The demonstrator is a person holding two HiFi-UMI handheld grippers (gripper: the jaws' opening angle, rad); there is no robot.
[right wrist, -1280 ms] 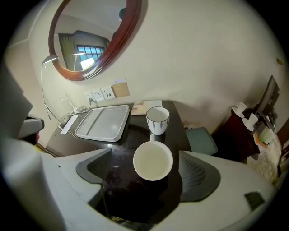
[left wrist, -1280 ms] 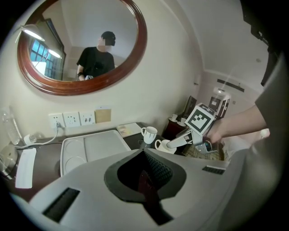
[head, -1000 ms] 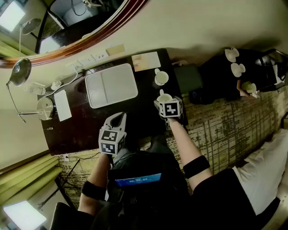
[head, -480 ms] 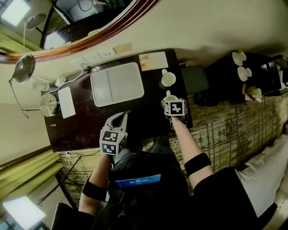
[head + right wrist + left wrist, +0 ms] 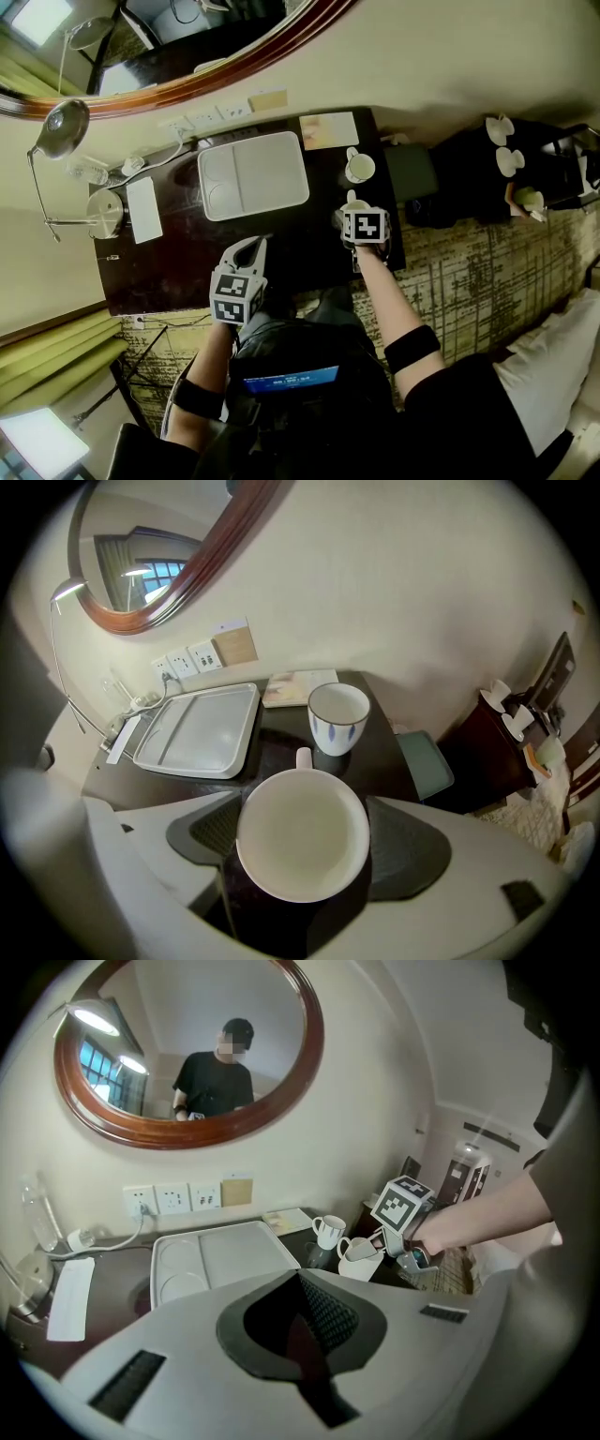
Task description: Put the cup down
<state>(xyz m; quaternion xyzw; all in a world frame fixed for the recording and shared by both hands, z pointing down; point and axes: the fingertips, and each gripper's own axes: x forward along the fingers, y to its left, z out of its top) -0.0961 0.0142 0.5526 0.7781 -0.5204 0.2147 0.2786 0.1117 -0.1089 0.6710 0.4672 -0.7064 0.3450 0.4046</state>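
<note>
Cup [image 5: 302, 829]: white, empty, recorded at lower centre of the right gripper view, rim up, handle turned away; it is clasped between the jaws of the right gripper [image 5: 305, 841], one dark pad laid against each side of the rim; whether its base is set on the dark table [image 5: 277, 757] cannot be told. In the head view the cup is placed right of centre, over the table's right end; the left gripper [image 5: 302, 1324] is noted at lower centre of its own view, jaws pressed together, nothing between them; in the head view it is held at the table's near edge, lower left of the cup and well apart from it. Just beyond the cup a second cup [image 5: 337, 717] with blue marks is found upright on the table; a white tray [image 5: 197, 728] is recorded to its left; a pale booklet [image 5: 298, 686] is laid behind it by the wall; wall sockets [image 5: 192, 658] and an oval mirror [image 5: 141, 569] are seen at upper left.
</note>
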